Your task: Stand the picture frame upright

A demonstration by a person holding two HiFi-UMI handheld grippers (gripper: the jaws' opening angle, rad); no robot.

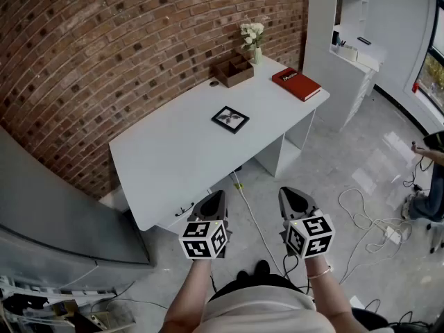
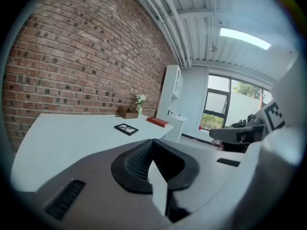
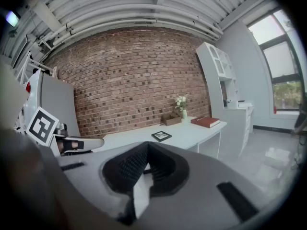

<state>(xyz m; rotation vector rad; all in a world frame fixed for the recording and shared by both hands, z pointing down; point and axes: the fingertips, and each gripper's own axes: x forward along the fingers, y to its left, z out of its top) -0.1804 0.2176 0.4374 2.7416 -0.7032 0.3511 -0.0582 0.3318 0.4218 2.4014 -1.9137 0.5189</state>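
Note:
A small black picture frame (image 1: 230,118) lies flat on the white desk (image 1: 173,165), about mid-desk; it also shows as a dark frame (image 2: 126,128) in the left gripper view and as a small frame (image 3: 161,136) in the right gripper view. Both grippers hang in front of the desk's near edge, well short of the frame. My left gripper (image 1: 212,201) is shut with nothing in it. My right gripper (image 1: 294,198) is shut and empty too, to the right of the left one.
A red book (image 1: 296,84) lies at the desk's far right end. A brown wooden organiser (image 1: 232,69) and a small vase of white flowers (image 1: 253,39) stand against the brick wall. White shelving (image 1: 354,40) stands to the right. Cables (image 1: 361,220) trail across the floor.

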